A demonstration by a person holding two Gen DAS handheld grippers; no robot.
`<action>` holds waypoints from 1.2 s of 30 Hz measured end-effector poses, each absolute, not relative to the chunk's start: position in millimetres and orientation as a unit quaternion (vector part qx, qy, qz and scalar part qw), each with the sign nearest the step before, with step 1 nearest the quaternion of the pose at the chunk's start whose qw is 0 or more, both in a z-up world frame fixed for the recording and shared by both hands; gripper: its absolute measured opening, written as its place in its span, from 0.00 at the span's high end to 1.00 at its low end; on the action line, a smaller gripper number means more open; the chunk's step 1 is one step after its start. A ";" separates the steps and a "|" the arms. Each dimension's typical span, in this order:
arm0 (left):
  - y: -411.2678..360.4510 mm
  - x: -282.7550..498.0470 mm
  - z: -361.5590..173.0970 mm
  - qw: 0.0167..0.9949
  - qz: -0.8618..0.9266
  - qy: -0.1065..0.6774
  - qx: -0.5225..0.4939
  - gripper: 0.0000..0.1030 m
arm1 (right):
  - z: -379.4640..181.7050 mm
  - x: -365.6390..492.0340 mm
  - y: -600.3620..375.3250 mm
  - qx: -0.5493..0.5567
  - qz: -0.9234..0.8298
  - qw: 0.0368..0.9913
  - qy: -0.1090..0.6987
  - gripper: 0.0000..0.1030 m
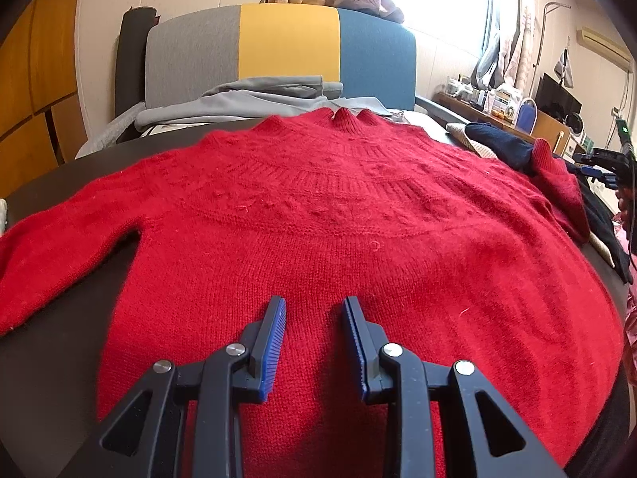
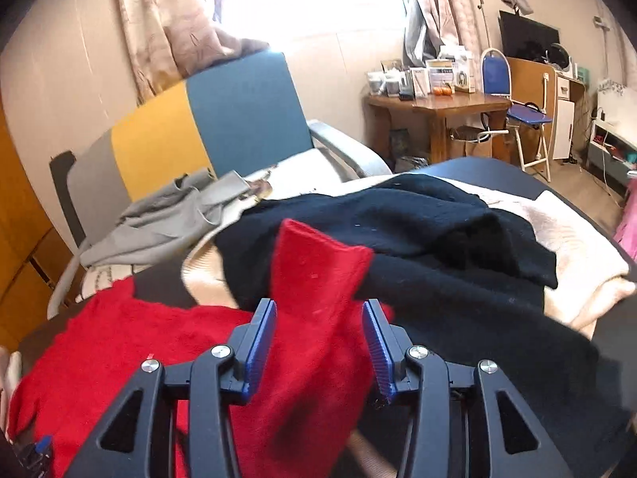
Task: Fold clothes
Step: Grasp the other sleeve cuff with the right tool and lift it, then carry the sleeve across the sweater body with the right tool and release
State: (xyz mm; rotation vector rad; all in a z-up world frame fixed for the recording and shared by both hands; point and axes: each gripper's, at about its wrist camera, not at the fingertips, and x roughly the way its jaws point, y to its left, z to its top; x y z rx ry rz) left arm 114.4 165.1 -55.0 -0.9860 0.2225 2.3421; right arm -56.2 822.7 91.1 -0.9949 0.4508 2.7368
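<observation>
From the left wrist view, the red sweater [image 1: 326,215] fills the middle of the frame, spread flat on the dark table [image 1: 59,358], collar at the upper centre, one sleeve running off to the lower left. The left gripper [image 1: 314,318] hovers over the lower body, jaws apart, holding nothing. It looks soft, fuzzy and limp, best pinched at a hem, cuff or shoulder.

The right wrist view shows what the first barely catches: the other sleeve [image 2: 314,279] draped centre frame over a navy garment [image 2: 418,231]. The right gripper [image 2: 318,318] straddles that sleeve, jaws parted, not yet clamped.
</observation>
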 end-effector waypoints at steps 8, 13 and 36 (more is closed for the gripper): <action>169.1 117.0 -55.2 0.281 0.882 0.102 -0.365 0.71 | 65.1 -103.0 834.4 -0.388 0.899 0.119 0.167 0.91; 168.3 114.4 -53.4 0.286 0.878 0.104 -0.370 0.75 | 95.9 -79.0 834.4 -0.351 0.918 0.135 0.124 0.92; 192.7 112.1 -49.2 0.354 0.847 0.051 -0.394 0.92 | 134.0 40.0 925.5 -0.307 0.887 0.244 0.244 0.92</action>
